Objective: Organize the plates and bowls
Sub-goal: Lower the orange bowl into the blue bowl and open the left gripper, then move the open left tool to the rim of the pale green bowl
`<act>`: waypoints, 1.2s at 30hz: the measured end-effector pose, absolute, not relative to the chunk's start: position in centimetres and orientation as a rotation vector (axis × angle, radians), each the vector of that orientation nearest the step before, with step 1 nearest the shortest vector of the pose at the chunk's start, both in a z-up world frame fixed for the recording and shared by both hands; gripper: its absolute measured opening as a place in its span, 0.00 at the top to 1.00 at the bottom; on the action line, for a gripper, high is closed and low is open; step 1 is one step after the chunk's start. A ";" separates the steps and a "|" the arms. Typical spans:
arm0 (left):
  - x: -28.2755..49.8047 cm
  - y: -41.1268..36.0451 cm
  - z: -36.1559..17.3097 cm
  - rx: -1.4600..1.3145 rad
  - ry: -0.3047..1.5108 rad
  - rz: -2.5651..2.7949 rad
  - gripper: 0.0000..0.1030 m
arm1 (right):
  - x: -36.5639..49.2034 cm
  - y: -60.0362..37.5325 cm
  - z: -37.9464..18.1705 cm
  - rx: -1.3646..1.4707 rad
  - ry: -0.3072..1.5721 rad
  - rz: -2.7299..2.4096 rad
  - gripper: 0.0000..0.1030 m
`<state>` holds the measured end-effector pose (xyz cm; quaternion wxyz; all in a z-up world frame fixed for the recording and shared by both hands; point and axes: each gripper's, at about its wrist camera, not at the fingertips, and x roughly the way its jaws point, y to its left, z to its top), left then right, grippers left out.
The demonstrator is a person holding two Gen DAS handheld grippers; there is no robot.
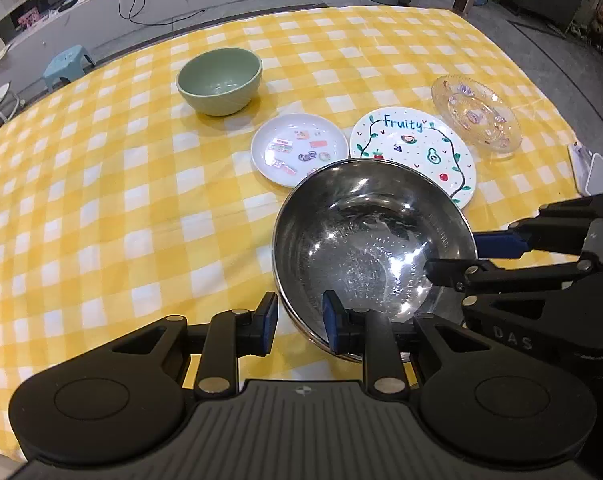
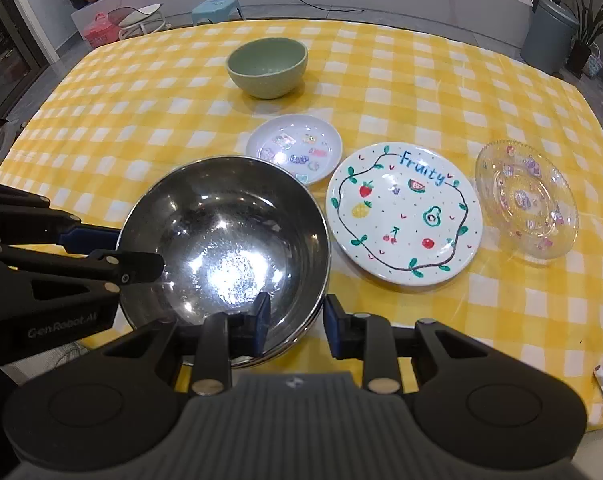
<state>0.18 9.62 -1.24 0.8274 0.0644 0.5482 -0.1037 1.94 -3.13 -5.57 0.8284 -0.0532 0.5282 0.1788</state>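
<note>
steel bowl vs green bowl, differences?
The steel bowl is shiny metal and looks wider; the green bowl is matte and looks smaller. The steel one sits at the table's near edge with both grippers' jaws straddling its rim; the green one stands alone, farther back. Both are upright and empty.

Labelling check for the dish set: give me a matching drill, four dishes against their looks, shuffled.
Dishes:
1. steel bowl
2. green bowl
3. Fruity plate
4. glass plate

Looks:
A. clear, with small purple prints, farthest right on the cloth
B. white, painted with fruit and a vine border
C. empty, standing alone at the far side
D. shiny, nearest the cameras, a tool finger on each side of its rim

Pairs: 1-D, 2-C, 3-B, 4-A
</note>
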 end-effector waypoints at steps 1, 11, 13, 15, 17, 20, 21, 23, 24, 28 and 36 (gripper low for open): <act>0.2 9.6 -1.2 0.146 1.165 -0.217 0.73 | 2.0 -3.1 -5.5 -0.116 1.119 0.381 0.72; 0.1 9.4 -0.4 0.213 1.175 -0.245 0.67 | 2.1 -2.9 -5.0 -0.144 1.107 0.386 0.72; 0.3 9.4 -0.1 0.213 1.179 -0.263 0.62 | 2.1 -2.9 -4.8 -0.146 1.101 0.391 0.71; 0.4 9.4 0.1 0.231 1.183 -0.276 0.61 | 2.1 -2.9 -4.6 -0.156 1.097 0.392 0.71; 0.5 9.3 0.4 0.266 1.181 -0.287 0.61 | 2.2 -3.0 -4.2 -0.168 1.088 0.395 0.70; 0.9 9.8 1.0 0.249 1.153 -0.290 0.57 | 2.5 -3.2 -3.5 -0.156 1.074 0.405 0.64; 1.2 10.1 1.2 0.229 1.150 -0.291 0.55 | 2.7 -3.3 -3.4 -0.149 1.072 0.406 0.63; 1.7 10.5 1.2 0.206 1.158 -0.290 0.55 | 3.2 -3.3 -3.3 -0.148 1.073 0.405 0.63; 1.9 10.6 1.2 0.207 1.159 -0.286 0.55 | 3.5 -3.1 -3.3 -0.152 1.073 0.404 0.63; 3.1 11.2 1.2 0.202 1.154 -0.267 0.55 | 4.6 -2.8 -3.1 -0.158 1.069 0.407 0.62; 7.1 13.6 1.0 0.146 1.136 -0.179 0.53 | 8.2 -2.1 -2.7 -0.131 1.054 0.398 0.61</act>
